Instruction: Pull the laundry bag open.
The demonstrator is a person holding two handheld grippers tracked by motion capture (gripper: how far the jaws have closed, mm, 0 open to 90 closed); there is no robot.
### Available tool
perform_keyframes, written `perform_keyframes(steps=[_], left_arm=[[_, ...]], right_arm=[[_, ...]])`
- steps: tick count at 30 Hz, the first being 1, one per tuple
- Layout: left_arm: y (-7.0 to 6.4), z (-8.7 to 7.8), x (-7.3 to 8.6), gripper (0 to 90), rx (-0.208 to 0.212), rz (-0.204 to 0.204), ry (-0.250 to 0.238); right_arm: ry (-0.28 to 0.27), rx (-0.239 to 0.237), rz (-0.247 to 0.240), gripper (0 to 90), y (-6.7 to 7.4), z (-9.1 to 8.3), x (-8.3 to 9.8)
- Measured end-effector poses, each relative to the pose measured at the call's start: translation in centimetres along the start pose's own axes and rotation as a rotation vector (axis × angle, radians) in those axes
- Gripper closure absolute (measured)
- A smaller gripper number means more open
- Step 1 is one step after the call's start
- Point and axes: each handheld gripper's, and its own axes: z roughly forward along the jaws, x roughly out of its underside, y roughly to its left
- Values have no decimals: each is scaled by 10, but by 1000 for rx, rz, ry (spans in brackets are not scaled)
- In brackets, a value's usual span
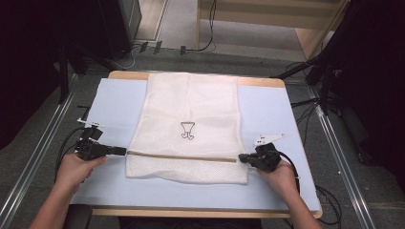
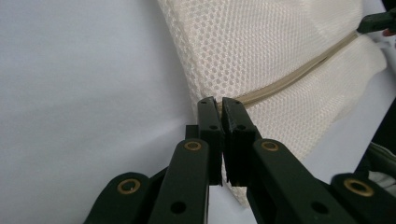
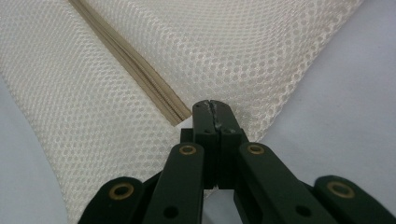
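Dark floor with cables and metal rails surrounds my tabletop, which wears a pale blue sheet. On it lies a white mesh bag, its long axis running away from me, and a tan zipper crosses it near my edge, side to side. My left claw is pinched on the zipper's left end at the bag's edge; my right claw is pressed together on the mesh at the right end. Both hands sit equally close, the zipper stretched straight between them, so I judge the next pull runs along that line.
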Motion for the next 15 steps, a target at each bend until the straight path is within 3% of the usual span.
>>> perform_keyframes(steps=[13, 15], left_arm=[[-3, -2, 9, 880, 22, 16, -10], [-5, -3, 10, 874, 18, 37, -18]], right_arm=[[21, 0, 1, 900, 0, -1, -3], [27, 3, 4, 900, 1, -1, -4]])
